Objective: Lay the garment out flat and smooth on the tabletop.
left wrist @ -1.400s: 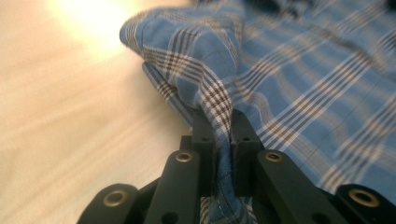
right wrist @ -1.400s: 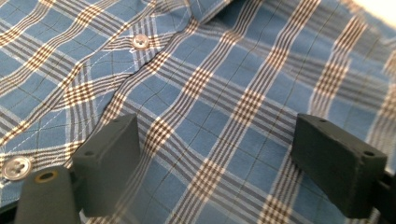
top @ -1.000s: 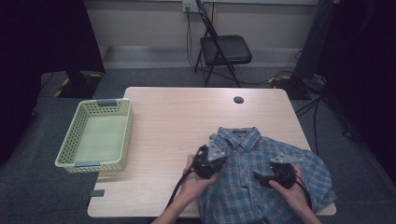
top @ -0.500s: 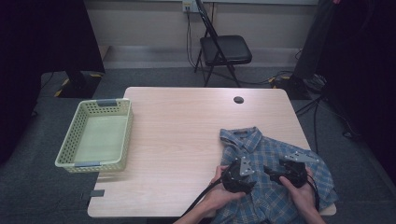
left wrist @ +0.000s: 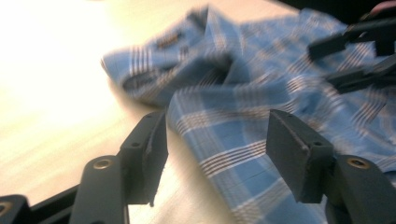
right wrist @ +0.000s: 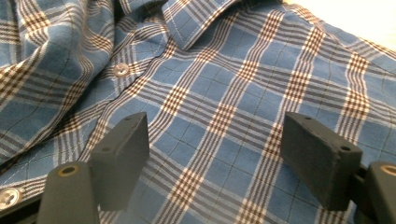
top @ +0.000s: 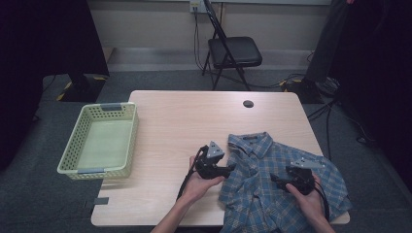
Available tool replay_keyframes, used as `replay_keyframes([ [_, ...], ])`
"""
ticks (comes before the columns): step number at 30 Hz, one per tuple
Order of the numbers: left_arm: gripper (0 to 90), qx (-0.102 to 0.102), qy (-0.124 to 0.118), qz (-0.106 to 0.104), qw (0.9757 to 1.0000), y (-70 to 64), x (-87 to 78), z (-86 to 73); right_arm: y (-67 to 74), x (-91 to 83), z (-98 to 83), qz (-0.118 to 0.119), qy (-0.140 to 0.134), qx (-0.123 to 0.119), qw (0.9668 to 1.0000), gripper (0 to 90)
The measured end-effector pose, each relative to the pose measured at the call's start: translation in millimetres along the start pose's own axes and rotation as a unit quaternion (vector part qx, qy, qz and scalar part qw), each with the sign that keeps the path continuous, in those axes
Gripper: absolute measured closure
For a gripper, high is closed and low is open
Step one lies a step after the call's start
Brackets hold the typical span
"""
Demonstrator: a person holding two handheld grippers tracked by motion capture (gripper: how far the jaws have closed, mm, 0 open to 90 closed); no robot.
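A blue plaid shirt (top: 277, 179) lies at the table's (top: 170, 116) near right corner. Over its right half hangs the right gripper (top: 276, 178), jaws wide and empty. The left gripper (top: 231, 168), also wide and empty, hovers at the shirt's left edge. A basket (top: 73, 150) sits far left.

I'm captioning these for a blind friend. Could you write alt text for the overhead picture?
A person's two hands hold the left gripper at the edge of a blue plaid shirt and the right gripper over it, on a light wooden table. A pale green basket sits at the table's left; a black folding chair stands beyond.
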State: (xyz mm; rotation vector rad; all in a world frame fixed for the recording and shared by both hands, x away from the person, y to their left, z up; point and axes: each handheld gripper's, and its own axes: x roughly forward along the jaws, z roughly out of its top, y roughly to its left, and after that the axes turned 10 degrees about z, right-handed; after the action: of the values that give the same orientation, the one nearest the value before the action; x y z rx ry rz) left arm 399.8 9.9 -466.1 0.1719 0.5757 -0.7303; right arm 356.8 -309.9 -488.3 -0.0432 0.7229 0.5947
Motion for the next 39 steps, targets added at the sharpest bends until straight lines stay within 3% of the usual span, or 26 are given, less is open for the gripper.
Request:
replay_keyframes([
  [2,38.8,-0.008,0.013,0.013,0.9998,2.8,12.7,-4.3,1.2,0.1,-0.1,0.001,0.002,-0.005,1.0000,23.6],
  [5,38.4,0.002,0.020,0.022,0.9996,-1.6,25.7,-8.5,1.7,1.0,-0.8,0.001,0.007,-0.010,0.9999,23.6],
  [7,40.5,0.005,0.023,0.012,0.9996,-7.5,30.0,-8.9,2.3,1.9,-0.8,0.002,0.010,-0.010,0.9999,23.6],
  [11,67.4,0.034,0.024,0.032,0.9986,-20.0,29.8,-9.6,3.4,2.9,-1.1,0.004,0.014,-0.014,0.9998,23.6],
  [12,70.9,0.040,0.023,0.035,0.9983,-20.0,28.3,-9.3,3.5,2.7,-1.2,0.005,0.014,-0.014,0.9998,23.6],
  [14,74.7,0.033,0.018,0.041,0.9985,-17.5,23.8,-8.8,3.6,2.4,-1.2,0.005,0.014,-0.014,0.9998,23.6],
  [21,87.8,0.019,-0.006,0.040,0.9990,-1.1,-2.2,-9.0,2.1,4.9,-1.1,-0.001,0.020,-0.013,0.9997,23.3],
  [30,88.4,-0.016,-0.045,0.071,0.9963,25.6,-43.3,-8.2,2.2,7.3,-1.3,-0.006,0.025,-0.016,0.9995,23.2],
  [35,88.3,-0.046,-0.068,0.099,0.9917,46.4,-71.9,-11.7,-0.4,7.6,-0.7,-0.019,0.025,-0.016,0.9994,23.3],
  [39,88.4,-0.069,-0.083,0.134,0.9850,62.8,-100.6,-14.3,-1.1,8.0,-0.8,-0.024,0.026,-0.016,0.9992,23.3],
])
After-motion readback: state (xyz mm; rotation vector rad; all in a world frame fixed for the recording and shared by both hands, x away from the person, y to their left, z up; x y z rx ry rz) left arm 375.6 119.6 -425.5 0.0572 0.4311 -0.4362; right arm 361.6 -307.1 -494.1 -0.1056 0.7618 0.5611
